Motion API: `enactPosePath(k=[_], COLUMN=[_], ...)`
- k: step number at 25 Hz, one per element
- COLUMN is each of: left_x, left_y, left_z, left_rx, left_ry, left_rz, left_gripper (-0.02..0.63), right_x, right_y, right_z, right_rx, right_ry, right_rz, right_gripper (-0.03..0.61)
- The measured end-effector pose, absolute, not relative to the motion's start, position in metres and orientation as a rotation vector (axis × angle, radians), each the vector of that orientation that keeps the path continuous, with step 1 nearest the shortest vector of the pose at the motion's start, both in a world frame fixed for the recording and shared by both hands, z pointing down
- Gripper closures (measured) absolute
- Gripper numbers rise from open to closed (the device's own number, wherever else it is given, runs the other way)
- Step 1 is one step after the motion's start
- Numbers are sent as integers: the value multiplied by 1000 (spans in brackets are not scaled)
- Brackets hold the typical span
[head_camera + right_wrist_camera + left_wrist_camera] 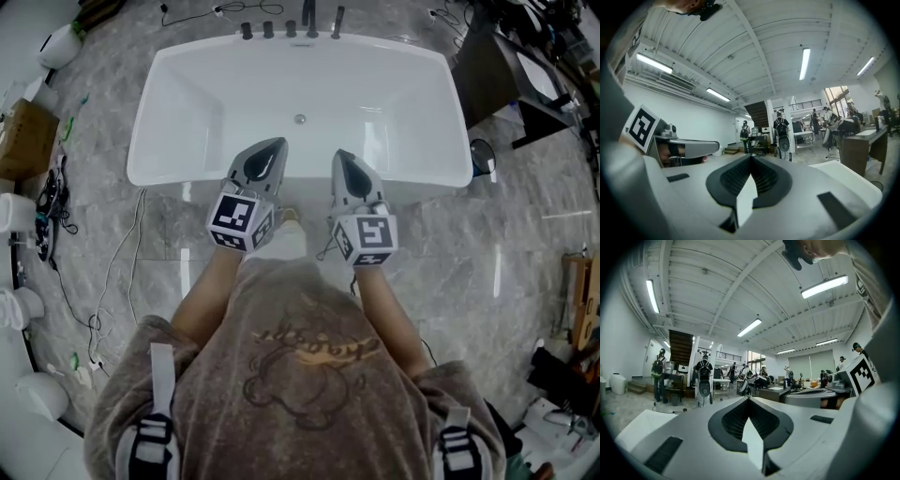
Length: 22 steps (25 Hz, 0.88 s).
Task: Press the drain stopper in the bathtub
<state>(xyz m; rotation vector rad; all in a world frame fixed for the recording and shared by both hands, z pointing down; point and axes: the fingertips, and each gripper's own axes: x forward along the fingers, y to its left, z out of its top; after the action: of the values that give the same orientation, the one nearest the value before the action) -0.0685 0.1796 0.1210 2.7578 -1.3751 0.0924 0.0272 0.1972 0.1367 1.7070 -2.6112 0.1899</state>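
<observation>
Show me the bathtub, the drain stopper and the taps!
bathtub [394,103]: head view, bare white inside, right part.
drain stopper [300,119]: head view, its small round top.
taps [309,19]: head view, the tall spout at the far rim.

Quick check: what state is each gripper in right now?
Left gripper: shut, jaws together, nothing held.
Right gripper: shut, jaws together, nothing held.

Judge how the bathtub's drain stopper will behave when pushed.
Probably stiff: the drain stopper looks like a small round metal cap. Seated in the bathtub floor, it likely dips straight down rather than sliding or tipping.
</observation>
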Motion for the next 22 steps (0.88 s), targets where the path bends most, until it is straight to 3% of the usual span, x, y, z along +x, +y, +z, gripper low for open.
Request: enactPosePath(k=[22], left_x=[-74], left_y=[-15], left_z=[124], left_rx=[2827], left_ry=[-1249], left_rz=[122], left_gripper=[614], right_x=[11], right_y=[-1], right_z=[144], right_rx=[1772], right_ry=[-2547], right_rz=[206], right_gripper=[578])
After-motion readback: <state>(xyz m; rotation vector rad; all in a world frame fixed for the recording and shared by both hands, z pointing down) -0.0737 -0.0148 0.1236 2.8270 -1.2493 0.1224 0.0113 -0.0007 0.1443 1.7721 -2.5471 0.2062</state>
